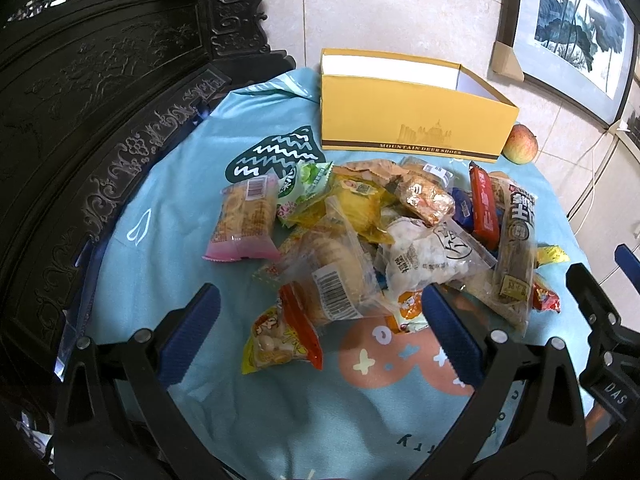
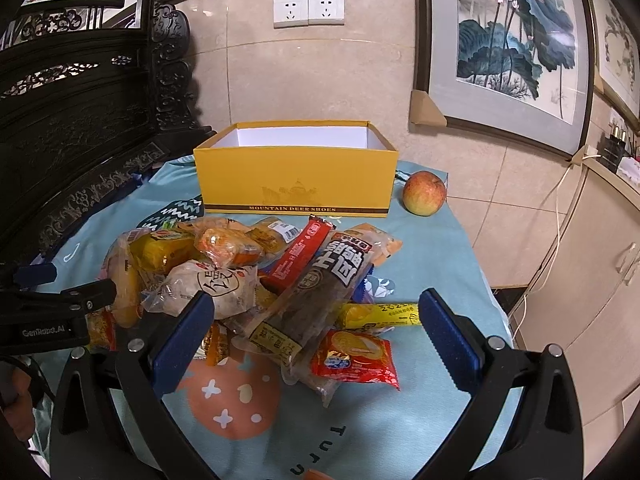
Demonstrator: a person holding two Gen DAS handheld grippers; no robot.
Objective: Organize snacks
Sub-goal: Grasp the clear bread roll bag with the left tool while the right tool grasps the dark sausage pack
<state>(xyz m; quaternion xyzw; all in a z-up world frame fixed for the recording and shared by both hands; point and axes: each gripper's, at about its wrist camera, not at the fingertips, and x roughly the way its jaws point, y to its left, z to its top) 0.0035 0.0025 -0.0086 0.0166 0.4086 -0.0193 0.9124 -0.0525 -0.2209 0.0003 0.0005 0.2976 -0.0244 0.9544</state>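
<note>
place: home living room | evidence: carved dark wood furniture; framed lotus painting; wall sockets

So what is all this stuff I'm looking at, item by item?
shoe box: one, yellow, open, at the far side of the cloth.
apple: one, red-yellow, right of the box.
snack packets: a heap, too many to count, mixed colours, mid-cloth.
tablecloth: one, light blue, under everything.
carved furniture: dark, on the left.
framed paintings: against the wall.
wall sockets: two, white.
left gripper: open, above the heap.
right gripper: open, above the heap.
</note>
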